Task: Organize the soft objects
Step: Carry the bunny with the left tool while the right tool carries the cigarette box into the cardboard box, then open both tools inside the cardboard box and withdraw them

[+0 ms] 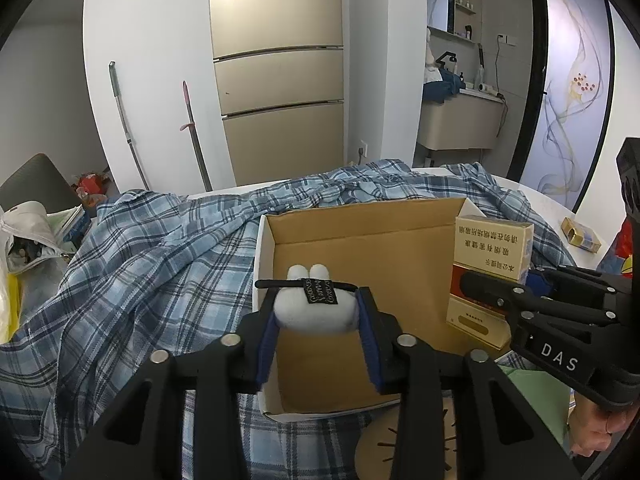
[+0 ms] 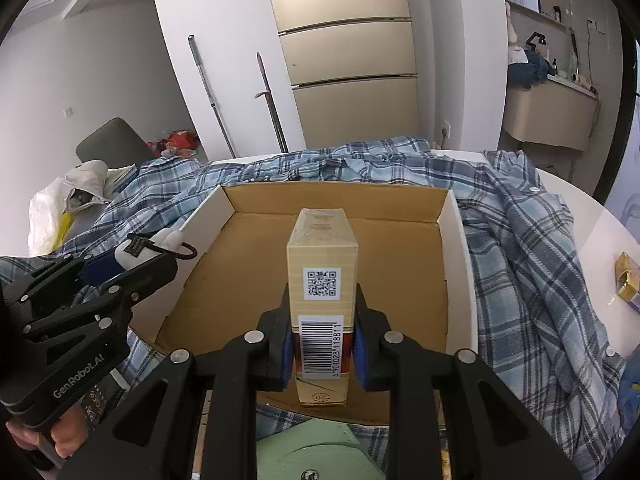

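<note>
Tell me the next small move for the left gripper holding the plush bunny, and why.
Probably lower the left gripper a little and open it. It is shut on the plush bunny, which hangs over the cardboard box near its left wall, and the floor beneath looks bare. The right gripper, gripping the carton, stays well aside.

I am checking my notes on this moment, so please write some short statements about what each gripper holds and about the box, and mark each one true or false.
1. The left gripper holds a small white plush rabbit. True.
2. The right gripper is open and holds nothing. False: its jaws are shut on a cigarette pack.
3. The cardboard box rests on a blue plaid shirt. True.
4. The box is full of plush toys. False: nothing lies on its floor; both items are held over it.
5. A gold-coloured fridge stands behind the table. True.
</note>
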A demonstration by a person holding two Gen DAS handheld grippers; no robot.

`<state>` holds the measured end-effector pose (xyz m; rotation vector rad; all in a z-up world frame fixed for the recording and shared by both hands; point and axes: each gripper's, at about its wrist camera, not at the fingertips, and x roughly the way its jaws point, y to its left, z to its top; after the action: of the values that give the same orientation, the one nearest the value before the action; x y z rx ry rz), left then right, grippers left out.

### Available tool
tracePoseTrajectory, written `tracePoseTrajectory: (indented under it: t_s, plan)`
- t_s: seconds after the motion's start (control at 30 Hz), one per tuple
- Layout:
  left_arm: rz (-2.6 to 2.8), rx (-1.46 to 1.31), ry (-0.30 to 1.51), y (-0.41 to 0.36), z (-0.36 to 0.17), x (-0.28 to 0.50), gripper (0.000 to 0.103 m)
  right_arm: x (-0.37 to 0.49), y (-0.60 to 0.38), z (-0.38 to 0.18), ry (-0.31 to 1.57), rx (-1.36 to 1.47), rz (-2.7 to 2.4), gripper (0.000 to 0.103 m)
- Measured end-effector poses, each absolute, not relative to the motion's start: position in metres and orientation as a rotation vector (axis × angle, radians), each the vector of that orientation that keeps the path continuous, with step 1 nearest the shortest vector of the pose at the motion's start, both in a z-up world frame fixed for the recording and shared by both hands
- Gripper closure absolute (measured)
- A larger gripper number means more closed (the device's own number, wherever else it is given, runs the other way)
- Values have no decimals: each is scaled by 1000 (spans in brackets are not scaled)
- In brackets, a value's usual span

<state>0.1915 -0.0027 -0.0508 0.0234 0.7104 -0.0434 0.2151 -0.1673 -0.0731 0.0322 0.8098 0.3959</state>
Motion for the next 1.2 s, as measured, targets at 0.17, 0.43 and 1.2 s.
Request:
tracePoseTrajectory:
  t_s: [0.17,0.43,1.2]
  plan:
    - [-43,9,717,-1,-52,192,56,217,-166,-74,828,25,388,80]
    - [-44,7,691,-1,-47,188,44,215,-171,-67,781,20,340,43]
    - [-52,2,443,-6,26,142,22,191,-197,4,541,3,265,42]
